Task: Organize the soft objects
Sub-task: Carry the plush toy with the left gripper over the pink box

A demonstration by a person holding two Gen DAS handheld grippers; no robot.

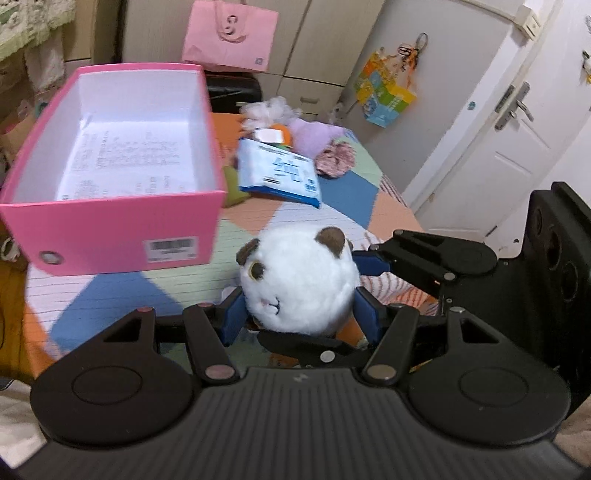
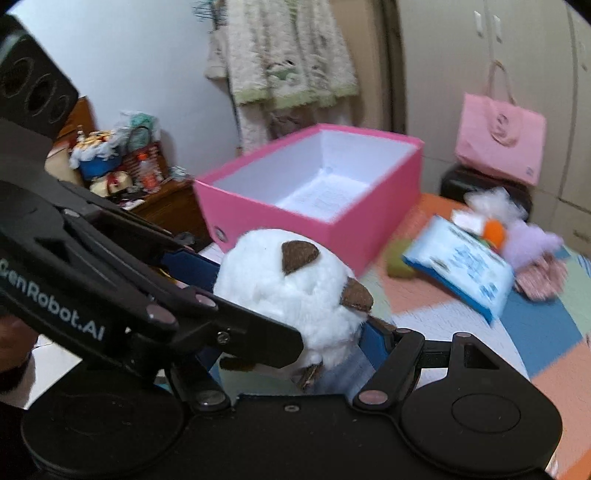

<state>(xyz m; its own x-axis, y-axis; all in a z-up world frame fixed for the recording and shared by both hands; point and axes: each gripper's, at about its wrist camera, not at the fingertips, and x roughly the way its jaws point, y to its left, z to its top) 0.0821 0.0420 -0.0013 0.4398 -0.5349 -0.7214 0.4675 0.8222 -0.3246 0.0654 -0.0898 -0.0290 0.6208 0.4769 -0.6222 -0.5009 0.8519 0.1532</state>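
A pink paper bag point(image 1: 229, 35) sits on a dark case point(image 1: 232, 90) before pale cupboards point(image 1: 325, 48). A colourful bag point(image 1: 386, 92) hangs beside the white door point(image 1: 491, 147) with its metal handle point(image 1: 515, 105). A fluffy garment point(image 2: 284, 55) hangs on the wall above a cluttered wooden cabinet point(image 2: 173, 210).

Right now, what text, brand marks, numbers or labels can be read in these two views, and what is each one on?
"GenRobot.AI": white lettering on the left hand-held gripper, first letter partly cut off.
Pink paper bag: a pale logo, no readable words.
Pink box: barcode sticker, too blurred to read.
Printed sheet inside the box: too small to read.
Blue and white pack: printing too blurred to read.
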